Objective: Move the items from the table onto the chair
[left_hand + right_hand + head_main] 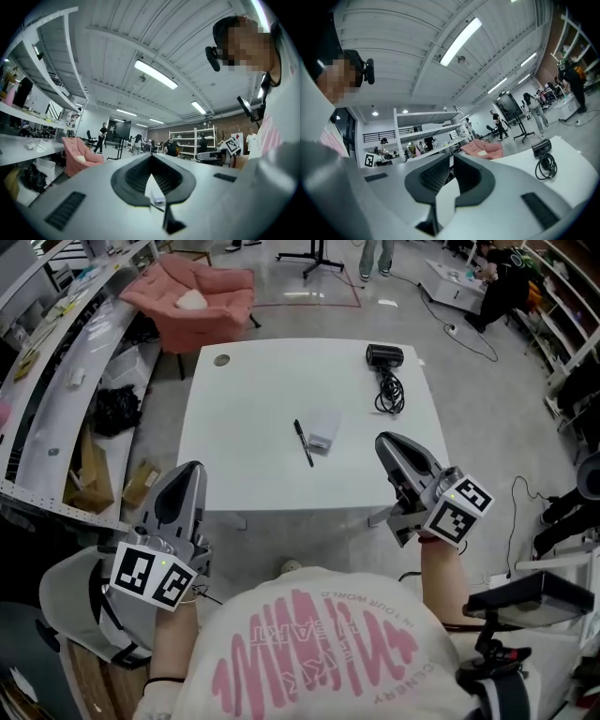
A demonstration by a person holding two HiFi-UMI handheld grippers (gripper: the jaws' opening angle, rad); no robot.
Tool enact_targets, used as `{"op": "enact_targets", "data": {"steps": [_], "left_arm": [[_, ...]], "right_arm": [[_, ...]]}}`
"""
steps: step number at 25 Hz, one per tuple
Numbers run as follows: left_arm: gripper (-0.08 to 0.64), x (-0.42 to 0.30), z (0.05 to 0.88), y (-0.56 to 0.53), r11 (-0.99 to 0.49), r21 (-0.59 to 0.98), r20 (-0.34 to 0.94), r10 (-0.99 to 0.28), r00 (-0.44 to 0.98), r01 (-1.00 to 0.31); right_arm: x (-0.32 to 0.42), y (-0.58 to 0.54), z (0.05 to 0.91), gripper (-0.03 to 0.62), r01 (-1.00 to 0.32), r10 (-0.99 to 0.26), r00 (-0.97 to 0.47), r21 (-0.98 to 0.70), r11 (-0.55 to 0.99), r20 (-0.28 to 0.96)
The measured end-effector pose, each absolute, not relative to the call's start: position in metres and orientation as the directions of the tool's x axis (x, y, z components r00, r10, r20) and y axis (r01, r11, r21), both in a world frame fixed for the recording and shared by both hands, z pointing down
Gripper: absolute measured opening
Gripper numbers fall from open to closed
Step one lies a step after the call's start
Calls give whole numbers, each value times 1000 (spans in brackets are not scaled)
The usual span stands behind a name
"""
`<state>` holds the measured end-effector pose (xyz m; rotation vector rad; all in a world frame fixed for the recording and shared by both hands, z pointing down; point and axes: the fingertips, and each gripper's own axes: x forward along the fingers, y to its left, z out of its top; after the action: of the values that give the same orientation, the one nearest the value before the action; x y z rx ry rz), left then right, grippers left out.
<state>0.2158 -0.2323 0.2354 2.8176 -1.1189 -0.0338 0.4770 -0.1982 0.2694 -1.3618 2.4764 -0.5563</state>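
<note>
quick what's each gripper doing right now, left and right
left gripper: jaws closed, holding nothing
right gripper: jaws closed, holding nothing

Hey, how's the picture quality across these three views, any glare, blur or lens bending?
Head view: even overhead light, the white table bright but not washed out, pen sharp. Left gripper view: strong fisheye, dark corners, ceiling light strip blown out. Right gripper view: same bending, tilted horizon, hair dryer clear.

On the table a pen is laid centrally and a hair dryer upper right, with the chair beyond, upper left.
</note>
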Motion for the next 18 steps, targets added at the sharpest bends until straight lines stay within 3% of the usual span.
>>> {"op": "enact_targets", "data": {"steps": [9,14,16,18], "left_arm": [[9,213,255,-288,-714,148,46,-686,726,-684],[9,201,263,-298,-653,167,85,-737,670,-739],[9,197,266,-300,-613,176,93,-769,633,-771],[9,196,268,-301,-581,183,105,-791,603,-793]], "right_arm": [[476,-261,300,42,-777,-846,-530,-430,460,53],[483,-287,321,165,-762,-814,-570,-443,473,110],[490,-300,337,253,-763,-799,-584,-435,479,144],[494,-314,353,301,-770,-783,-594,-410,489,183]]}}
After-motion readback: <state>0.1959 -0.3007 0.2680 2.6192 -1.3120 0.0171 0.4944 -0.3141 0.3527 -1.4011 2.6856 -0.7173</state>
